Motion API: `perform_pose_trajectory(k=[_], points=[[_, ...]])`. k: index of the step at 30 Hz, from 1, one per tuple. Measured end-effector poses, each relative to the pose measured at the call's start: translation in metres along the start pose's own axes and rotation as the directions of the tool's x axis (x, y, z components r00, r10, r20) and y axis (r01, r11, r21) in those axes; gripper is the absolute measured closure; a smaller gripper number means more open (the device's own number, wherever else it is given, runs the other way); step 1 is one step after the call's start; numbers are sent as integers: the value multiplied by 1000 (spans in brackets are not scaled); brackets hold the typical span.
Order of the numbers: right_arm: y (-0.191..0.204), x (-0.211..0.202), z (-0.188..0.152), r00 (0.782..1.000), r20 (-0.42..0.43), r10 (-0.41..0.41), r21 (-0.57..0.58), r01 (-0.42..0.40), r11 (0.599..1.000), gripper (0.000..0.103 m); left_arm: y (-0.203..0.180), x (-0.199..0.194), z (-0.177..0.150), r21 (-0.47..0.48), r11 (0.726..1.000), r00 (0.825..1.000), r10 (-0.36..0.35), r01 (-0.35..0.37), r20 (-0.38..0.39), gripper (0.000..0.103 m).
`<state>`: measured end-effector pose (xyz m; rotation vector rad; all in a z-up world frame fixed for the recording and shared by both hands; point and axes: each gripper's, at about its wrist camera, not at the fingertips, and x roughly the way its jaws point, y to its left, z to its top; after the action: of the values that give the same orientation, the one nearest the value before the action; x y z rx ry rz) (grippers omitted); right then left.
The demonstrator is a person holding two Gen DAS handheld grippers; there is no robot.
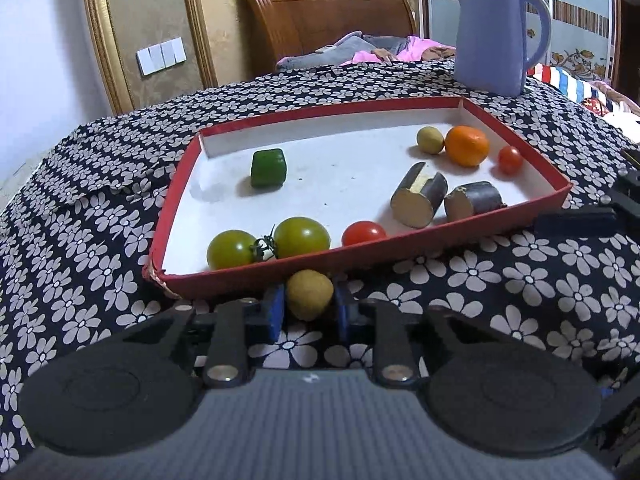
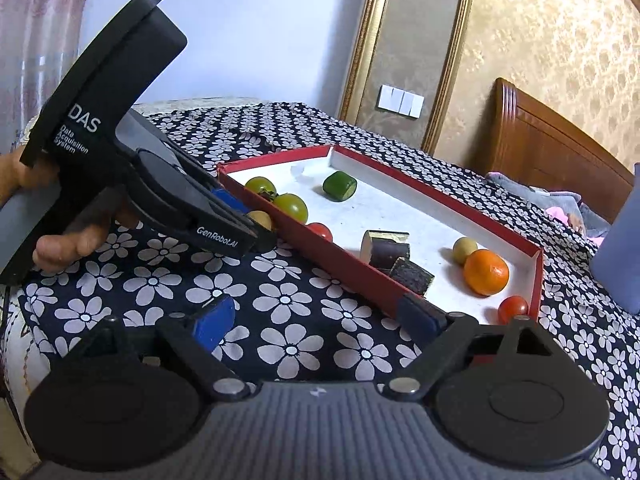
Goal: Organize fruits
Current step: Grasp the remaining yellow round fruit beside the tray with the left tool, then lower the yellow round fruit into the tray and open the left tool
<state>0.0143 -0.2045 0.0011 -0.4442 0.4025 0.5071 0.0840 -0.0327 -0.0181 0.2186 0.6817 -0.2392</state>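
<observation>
Your right gripper (image 2: 320, 320) sits at lower centre, jaws spread over the floral cloth (image 2: 160, 280). At mid-left, your left gripper (image 2: 256, 220) pinches a yellowish fruit (image 2: 261, 218) touching the red tray (image 2: 340, 256).

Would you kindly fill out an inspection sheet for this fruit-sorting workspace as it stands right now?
Surface: black cloth with white flowers covering the table.
Job's things: shallow red-rimmed white tray holding two green tomatoes, two red cherry tomatoes, an orange mandarin, a small tan round fruit, a green chunk and two dark cut cylinders; another tan round fruit outside the tray.
Clutter: lilac plastic jug behind the tray.
Grippers: left gripper shut on the outside tan fruit; right gripper open, empty.
Cables: nothing seen.
Surroundings: wooden headboard, wall switches.
</observation>
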Motion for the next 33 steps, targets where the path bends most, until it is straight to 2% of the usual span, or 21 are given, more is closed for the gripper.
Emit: perform_pose_trajectory(k=[6,11,15,21,25,32,33], points=[[0,2,4,1000,-18,24,-34,-24,999,13,4,-16,9,-11,1000,1000,-5,6,30,80],[2,4,10,999,-32,23,-40,-25,999,13,4,-25,27,-5,1000,997,21,-21,70,80],[2,9,12,998,-49,38,-37,-40,999,13,3,-25,45,-16,1000,996,5,-3,87,80],[1,21,13,994,-86,74,-46,-79,996,13,-11,3,80,10,998,995,57,-58,88,80],[-3,32,17,989,-112,98,-38,-103,994,7,-24,35,101,35,993,992,107,-109,72,80],[-13,42,15,982,-125,141,0,-142,990,0,-28,74,113,13,990,990,142,-142,21,78],[-14,42,14,981,-121,150,14,-150,989,0,-28,76,114,14,988,988,151,-151,22,73]])
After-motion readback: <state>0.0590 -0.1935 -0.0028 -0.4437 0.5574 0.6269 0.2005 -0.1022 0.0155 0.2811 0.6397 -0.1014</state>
